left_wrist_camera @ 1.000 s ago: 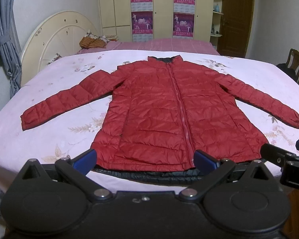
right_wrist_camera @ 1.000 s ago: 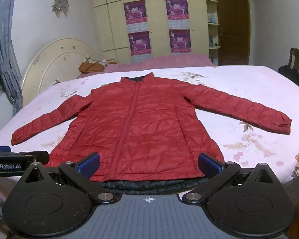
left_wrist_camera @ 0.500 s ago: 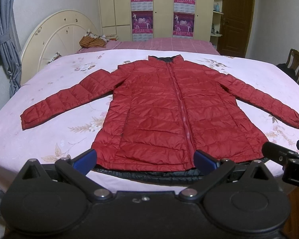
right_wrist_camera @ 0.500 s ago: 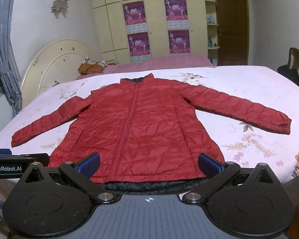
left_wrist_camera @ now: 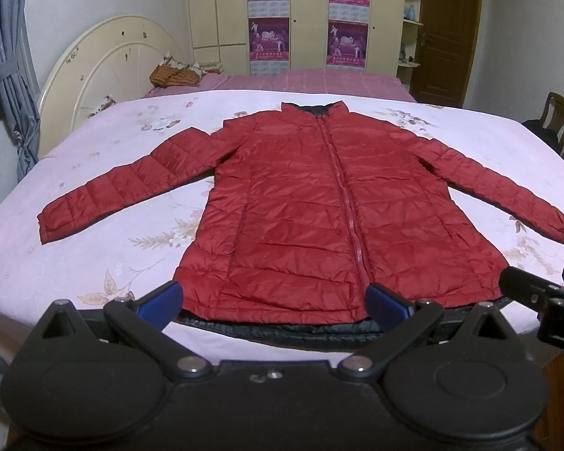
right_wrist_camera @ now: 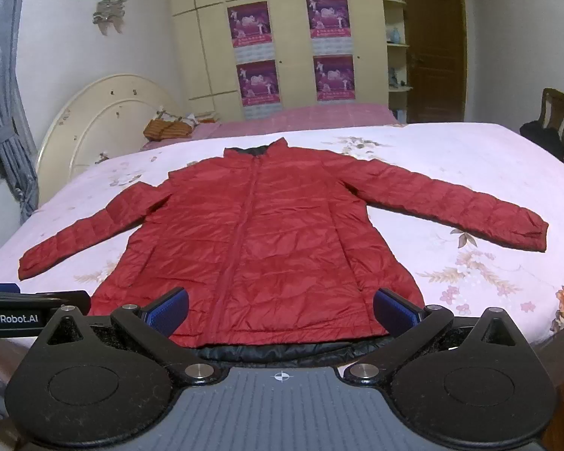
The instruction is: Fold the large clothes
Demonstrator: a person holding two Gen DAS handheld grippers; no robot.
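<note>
Left wrist view, red jacket (left_wrist_camera: 319,218) flat, collar pointing away, hem nearest, both jaws spread wide.

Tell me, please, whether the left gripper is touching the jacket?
Cannot tell. In the left wrist view the open left gripper overlaps the jacket hem, but depth is unclear.

"GenRobot.AI" reads in white on the black left gripper (right_wrist_camera: 34,314) at lower left of the right wrist view; poster text is illegible.

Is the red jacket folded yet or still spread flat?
Spread flat: red jacket lies zipped on the bed, both sleeves out.
</note>
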